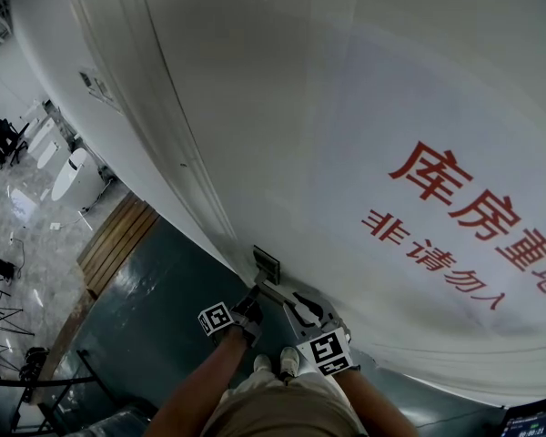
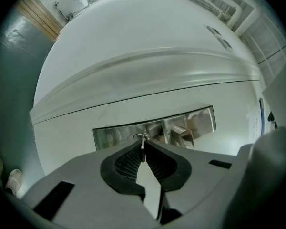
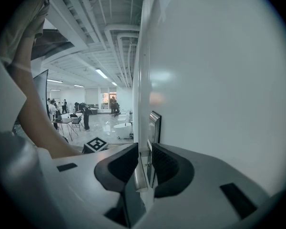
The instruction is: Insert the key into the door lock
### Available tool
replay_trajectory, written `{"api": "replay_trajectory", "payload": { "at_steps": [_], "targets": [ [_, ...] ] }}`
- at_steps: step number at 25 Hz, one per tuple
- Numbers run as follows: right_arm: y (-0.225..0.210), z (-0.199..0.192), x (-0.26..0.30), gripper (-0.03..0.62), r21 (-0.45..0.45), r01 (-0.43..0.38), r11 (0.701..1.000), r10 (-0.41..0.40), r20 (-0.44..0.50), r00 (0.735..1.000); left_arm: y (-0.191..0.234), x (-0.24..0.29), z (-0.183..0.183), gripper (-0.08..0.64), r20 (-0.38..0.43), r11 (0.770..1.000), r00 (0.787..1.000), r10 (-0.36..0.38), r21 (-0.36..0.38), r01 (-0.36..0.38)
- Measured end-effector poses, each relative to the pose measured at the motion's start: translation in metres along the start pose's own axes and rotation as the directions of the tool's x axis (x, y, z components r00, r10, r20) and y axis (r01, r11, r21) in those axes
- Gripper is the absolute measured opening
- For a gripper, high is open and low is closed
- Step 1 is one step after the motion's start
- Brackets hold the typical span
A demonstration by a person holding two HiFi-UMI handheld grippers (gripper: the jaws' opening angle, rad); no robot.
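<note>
Left gripper: jaws pinched shut on the key; only a thin edge of it shows between the pads.
Key axis: runs forward along the jaws, straight at the door.
Key tip: at the keyhole, touching or just inside; depth cannot be told.
Direction of move: judged a straight push along the key's own axis, with no sideways shift needed.
Lock plate: a steel strip set in the door; the keyhole sits near its middle.
Handle: on the same plate, just beside the keyhole on the right in the left gripper view.
Right gripper: jaws narrow, with the handle's silver lever between the pads; it appears clamped.
Nearer gripper: the left one does the inserting; the right one sits beside it on the handle, clear of the keyhole.
Head view: both grippers are close together at the plate, low on the white door with red lettering.
Containers: none; the keyhole is the only receptacle, with the key tip at its mouth.
Risk: judged that a small tilt of the key would jam it against the cylinder face.
Background: an open hall with people far off, seen past the door's edge.
</note>
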State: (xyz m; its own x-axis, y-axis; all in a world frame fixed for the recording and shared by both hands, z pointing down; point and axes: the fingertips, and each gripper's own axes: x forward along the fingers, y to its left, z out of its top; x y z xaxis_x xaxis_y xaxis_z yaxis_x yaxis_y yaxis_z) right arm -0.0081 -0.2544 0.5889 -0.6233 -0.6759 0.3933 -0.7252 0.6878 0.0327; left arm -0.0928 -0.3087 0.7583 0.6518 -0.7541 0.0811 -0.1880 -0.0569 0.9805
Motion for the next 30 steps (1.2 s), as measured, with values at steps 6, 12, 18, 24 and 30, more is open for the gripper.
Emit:
{"api": "replay_trajectory", "payload": {
  "at_steps": [6,12,18,24,30],
  "targets": [
    [0.0040,0.0018,0.0025,0.092,-0.001,-0.006,1.000,0.006,0.000,1.000,-0.0014,0.0017,-0.0001,0.032,0.012,1.000,1.000,-0.002,-0.025,0.003],
    [0.0051,-0.0002,0.0020,0.092,0.002,-0.007,1.000,0.007,-0.002,1.000,-0.0002,0.0025,0.0003,0.032,0.008,1.000,1.000,-0.005,-0.015,0.005],
    [0.0051,0.0002,0.0021,0.092,0.003,-0.007,1.000,0.007,0.000,1.000,-0.0012,0.0038,-0.0001,0.032,0.009,1.000,1.000,-0.003,-0.025,0.003],
    [0.0051,0.0001,0.0022,0.092,0.000,-0.011,1.000,0.011,-0.001,1.000,-0.0013,0.0043,0.0000,0.032,0.011,1.000,1.000,0.000,-0.025,0.000],
    [0.0054,0.0001,0.0014,0.092,-0.004,-0.016,1.000,0.016,-0.002,1.000,-0.0001,0.0057,0.0009,0.033,0.025,0.999,1.000,-0.004,-0.032,0.005]
  ]
}}
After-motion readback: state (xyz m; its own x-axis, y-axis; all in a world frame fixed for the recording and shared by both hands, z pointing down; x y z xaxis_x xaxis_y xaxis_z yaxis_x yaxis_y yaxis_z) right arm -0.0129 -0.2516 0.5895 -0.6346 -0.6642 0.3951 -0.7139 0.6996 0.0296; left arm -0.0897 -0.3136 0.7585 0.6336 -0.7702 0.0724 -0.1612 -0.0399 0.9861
